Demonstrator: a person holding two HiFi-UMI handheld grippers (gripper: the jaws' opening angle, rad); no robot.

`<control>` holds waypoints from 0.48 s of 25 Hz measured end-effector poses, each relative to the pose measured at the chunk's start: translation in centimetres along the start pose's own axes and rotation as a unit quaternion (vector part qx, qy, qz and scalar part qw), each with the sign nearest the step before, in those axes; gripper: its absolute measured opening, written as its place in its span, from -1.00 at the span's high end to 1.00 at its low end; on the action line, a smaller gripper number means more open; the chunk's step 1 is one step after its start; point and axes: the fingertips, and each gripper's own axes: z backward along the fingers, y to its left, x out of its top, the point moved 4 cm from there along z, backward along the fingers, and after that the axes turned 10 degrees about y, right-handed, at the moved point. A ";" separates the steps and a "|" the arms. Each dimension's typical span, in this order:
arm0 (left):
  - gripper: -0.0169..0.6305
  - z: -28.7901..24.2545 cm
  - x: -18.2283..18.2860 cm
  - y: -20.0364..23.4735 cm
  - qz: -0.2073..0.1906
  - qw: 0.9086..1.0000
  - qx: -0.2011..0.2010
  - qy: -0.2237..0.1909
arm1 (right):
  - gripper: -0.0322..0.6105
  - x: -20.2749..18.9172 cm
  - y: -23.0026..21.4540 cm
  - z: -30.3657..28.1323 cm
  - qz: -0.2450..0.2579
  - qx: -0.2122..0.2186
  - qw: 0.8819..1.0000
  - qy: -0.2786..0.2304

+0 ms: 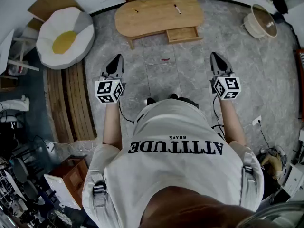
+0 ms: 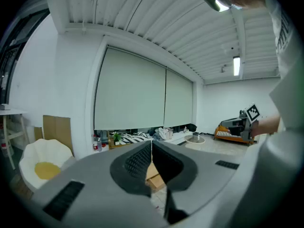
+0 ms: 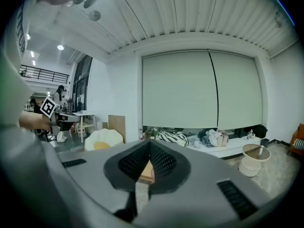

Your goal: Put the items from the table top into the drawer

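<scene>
At 12 o'clock, beyond both grippers, the drawer [image 1: 183, 33] is seen pulled open under the table [image 1: 152, 19], bare wood shown inside; a marker [image 1: 177, 8] is laid on the tabletop. The left gripper [image 1: 117, 60] and right gripper [image 1: 215, 57] are held forward, jaws pressed together on nothing.

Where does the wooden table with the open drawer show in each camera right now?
Head view: wooden table at top centre, its drawer open toward the person.
Left gripper view: a sliver at centre, framed by the shut left tongs.
Right gripper view: a sliver at centre, framed by the shut right tongs.
Shared landmark: the egg-shaped cushion, left of the table in all three.
</scene>
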 end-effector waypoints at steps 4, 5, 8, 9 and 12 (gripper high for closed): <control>0.88 -0.2 0.0 -0.2 -0.001 1.000 0.000 -0.001 | 0.84 0.0 -0.3 -0.1 0.001 0.000 1.000 -0.001; 0.88 -0.3 0.0 -0.2 -0.001 1.000 0.000 -0.001 | 0.84 0.0 -0.3 -0.1 0.001 0.000 1.000 -0.001; 0.88 -0.2 0.0 -0.3 -0.001 1.000 -0.001 0.000 | 0.84 0.0 -0.4 0.0 -0.001 -0.001 1.000 0.000; 0.88 -0.2 0.0 -0.4 -0.001 1.000 0.000 0.000 | 0.84 0.0 -0.5 0.1 -0.001 -0.001 1.000 0.000; 0.88 -0.2 -0.2 -0.9 -0.002 1.000 0.001 0.000 | 0.84 -0.2 -0.7 0.4 0.000 -0.001 1.000 -0.002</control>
